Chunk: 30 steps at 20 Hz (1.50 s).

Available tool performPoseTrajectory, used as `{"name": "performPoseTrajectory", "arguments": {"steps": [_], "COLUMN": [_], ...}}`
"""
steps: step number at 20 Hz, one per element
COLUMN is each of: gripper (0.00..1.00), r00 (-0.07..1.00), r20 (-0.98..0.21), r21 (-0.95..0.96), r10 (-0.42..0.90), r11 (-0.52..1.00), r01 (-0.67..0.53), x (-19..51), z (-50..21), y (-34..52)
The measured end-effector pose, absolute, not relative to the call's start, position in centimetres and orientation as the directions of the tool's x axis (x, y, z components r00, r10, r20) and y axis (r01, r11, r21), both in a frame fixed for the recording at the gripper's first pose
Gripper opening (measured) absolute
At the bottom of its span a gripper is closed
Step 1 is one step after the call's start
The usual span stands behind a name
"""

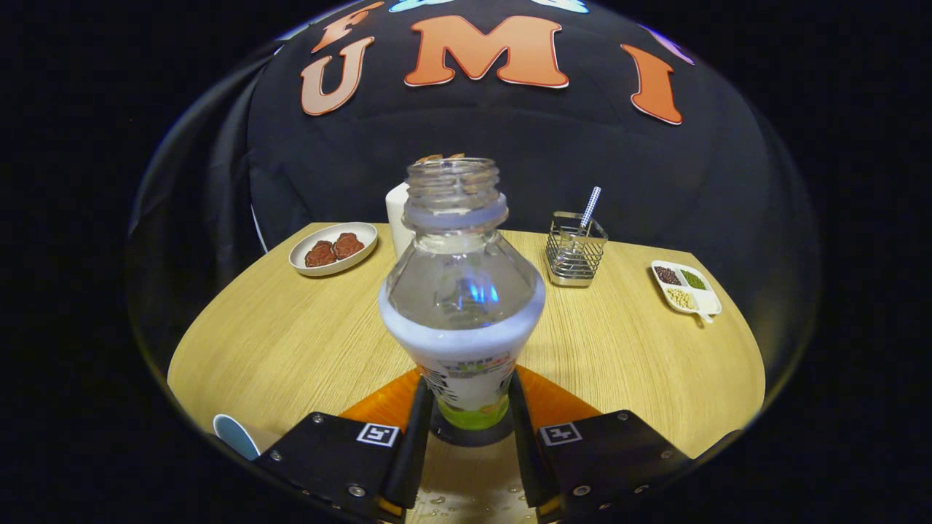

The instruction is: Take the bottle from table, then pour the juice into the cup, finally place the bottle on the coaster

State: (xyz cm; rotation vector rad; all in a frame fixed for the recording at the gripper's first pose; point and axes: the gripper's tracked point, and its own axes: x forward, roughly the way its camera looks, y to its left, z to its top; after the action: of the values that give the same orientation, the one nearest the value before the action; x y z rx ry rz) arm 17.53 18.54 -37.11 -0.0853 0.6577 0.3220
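Note:
A clear plastic bottle [461, 291] with no cap stands upright between my fingers, over an orange coaster [389, 404] on the wooden table [291, 342]. It holds a little green juice at the bottom and has a white label band around the middle. My gripper [470, 386] is shut on the bottle's lower part, one finger on each side. I cannot tell whether the bottle's base touches the coaster. The rim of a light blue cup [234, 435] shows just left of the left finger, near the table's front edge.
Beyond the bottle stand a white roll [397, 215], an oval plate [333, 248] with brown food to the left, a wire basket [575, 251] with a straw to the right, and a divided dish [686, 288] of beans farther right. Droplets [466, 502] lie between the fingers.

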Motion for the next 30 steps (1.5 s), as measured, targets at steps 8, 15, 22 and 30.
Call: {"name": "performPoseTrajectory", "arguments": {"steps": [8, 15, 22, 30], "gripper": [0.62, 0.84, 0.98, 0.97], "r00": [0.742, 0.754, 0.831, 0.927], "r20": [-0.61, -0.605, -0.504, -0.347], "r21": [0.045, 0.022, 0.002, -0.027], "r10": [0.279, 0.254, 0.237, 0.143], "r11": [0.947, 0.953, 0.962, 0.986], "r01": [-0.319, -0.303, -0.273, -0.162], "x": [17.3, 16.4, 14.0, 9.3], "z": [-37.4, -35.6, -25.2, -11.5], "y": [18.3, 17.4, 14.3, 8.1]}}
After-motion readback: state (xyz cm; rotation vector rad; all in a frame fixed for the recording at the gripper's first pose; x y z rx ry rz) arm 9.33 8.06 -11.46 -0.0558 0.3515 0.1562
